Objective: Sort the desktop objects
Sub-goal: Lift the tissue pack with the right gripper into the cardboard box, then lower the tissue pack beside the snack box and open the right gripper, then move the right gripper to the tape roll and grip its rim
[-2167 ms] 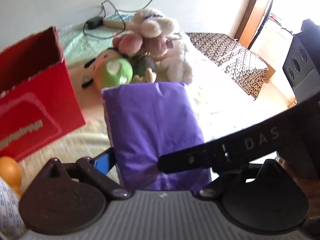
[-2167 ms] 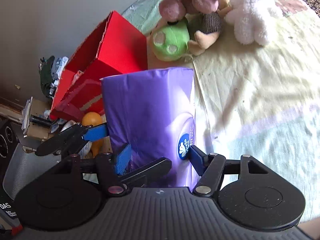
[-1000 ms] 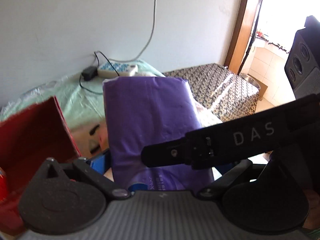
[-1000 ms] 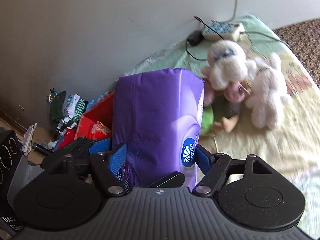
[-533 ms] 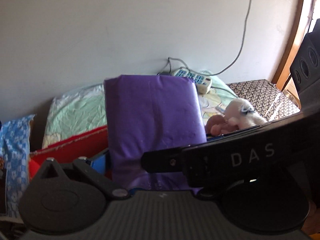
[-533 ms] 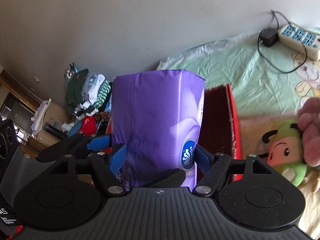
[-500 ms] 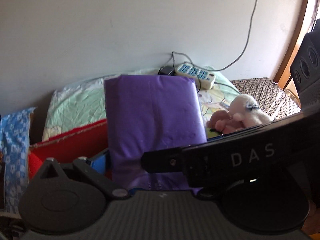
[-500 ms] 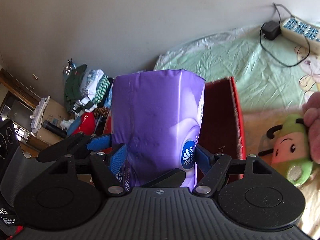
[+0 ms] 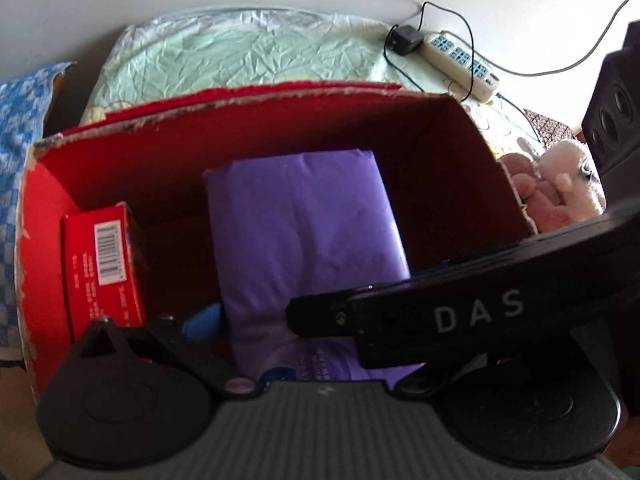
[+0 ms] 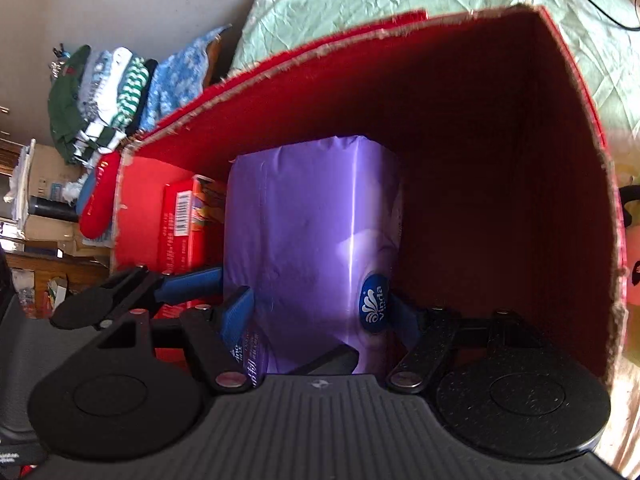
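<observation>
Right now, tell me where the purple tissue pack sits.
In both wrist views the purple tissue pack is inside the red box, right of a small red carton.

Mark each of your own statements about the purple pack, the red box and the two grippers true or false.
1. The purple pack is inside the red box. True.
2. Only the right gripper clamps the pack. False: the left gripper grips it too.
3. The red box holds nothing else. False: a small red carton stands left of the pack.
4. A power strip lies beyond the box. True.
</observation>
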Tool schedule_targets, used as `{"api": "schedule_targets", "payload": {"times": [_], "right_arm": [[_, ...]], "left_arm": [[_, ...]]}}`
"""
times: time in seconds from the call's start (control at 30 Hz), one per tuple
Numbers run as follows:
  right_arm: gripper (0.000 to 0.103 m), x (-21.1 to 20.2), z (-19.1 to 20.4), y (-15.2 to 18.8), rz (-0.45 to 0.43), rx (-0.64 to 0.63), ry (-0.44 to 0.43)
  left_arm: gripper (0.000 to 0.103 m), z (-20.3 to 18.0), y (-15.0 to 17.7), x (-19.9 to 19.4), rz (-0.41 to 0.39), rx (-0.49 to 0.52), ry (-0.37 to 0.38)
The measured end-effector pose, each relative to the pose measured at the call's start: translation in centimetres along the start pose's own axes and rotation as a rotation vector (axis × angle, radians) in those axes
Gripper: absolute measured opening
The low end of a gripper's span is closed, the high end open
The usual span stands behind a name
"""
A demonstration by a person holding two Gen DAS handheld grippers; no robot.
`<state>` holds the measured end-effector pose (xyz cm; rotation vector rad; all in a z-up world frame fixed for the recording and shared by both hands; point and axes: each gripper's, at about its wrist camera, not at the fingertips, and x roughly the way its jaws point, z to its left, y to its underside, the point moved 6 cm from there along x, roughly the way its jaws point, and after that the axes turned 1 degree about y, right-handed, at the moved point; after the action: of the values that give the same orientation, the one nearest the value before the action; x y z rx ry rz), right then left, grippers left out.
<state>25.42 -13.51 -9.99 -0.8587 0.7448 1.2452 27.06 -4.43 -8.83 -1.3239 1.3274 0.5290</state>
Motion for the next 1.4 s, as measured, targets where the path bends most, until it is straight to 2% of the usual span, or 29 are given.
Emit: {"api": "schedule_targets", "payload": {"times": [0.1, 0.33, 0.47, 0.63, 0.83, 0.9, 0.97, 1.03, 1.2, 1.3, 1.4], "right_arm": [[0.072, 1.2, 0.3, -0.1, 0.048, 0.011, -0.021], [0.072, 3.9, 1.2, -0.5, 0.151, 0.028, -0.063], [0.079, 4.3, 2.0, -0.9, 0.155, -0.008, -0.057], [0.08, 3.6, 1.9, -1.0, 0.13, -0.026, -0.046], [0.08, 0.9, 1.4, -1.6, 0.026, -0.039, 0.002], [0.075, 0.3, 1.3, -1.6, 0.011, -0.033, -0.001], [0.061, -0.4, 1.1, -1.5, -0.009, -0.027, -0.013], [0.056, -1.6, 1.2, -1.5, -0.053, -0.025, -0.033], [0.055, -6.7, 2.8, -0.2, -0.284, -0.093, -0.032], [0.055, -10.4, 3.4, 2.3, -0.421, -0.164, -0.022], [0.055, -12.4, 3.4, 5.0, -0.494, -0.204, -0.03]], "left_arm": [[0.092, 0.7, 0.0, 0.3, 0.008, 0.014, -0.025], [0.093, 2.3, 0.2, -0.3, -0.005, 0.019, -0.039], [0.097, 2.6, 0.7, -0.6, -0.015, 0.021, -0.01], [0.097, 2.4, 0.9, -1.1, -0.035, 0.041, -0.003], [0.097, 2.4, 1.0, -1.9, -0.053, 0.037, 0.028], [0.097, 2.2, 1.1, -2.6, -0.068, 0.033, 0.043], [0.097, 1.9, 1.2, -3.5, -0.087, 0.031, 0.057], [0.097, 1.4, 1.1, -5.0, -0.118, 0.042, 0.073], [0.098, -0.4, 2.3, -10.0, -0.266, 0.112, 0.059], [0.101, -1.4, 4.6, -13.3, -0.354, 0.144, 0.015], [0.101, -2.2, 7.6, -15.2, -0.392, 0.142, -0.02]]}}
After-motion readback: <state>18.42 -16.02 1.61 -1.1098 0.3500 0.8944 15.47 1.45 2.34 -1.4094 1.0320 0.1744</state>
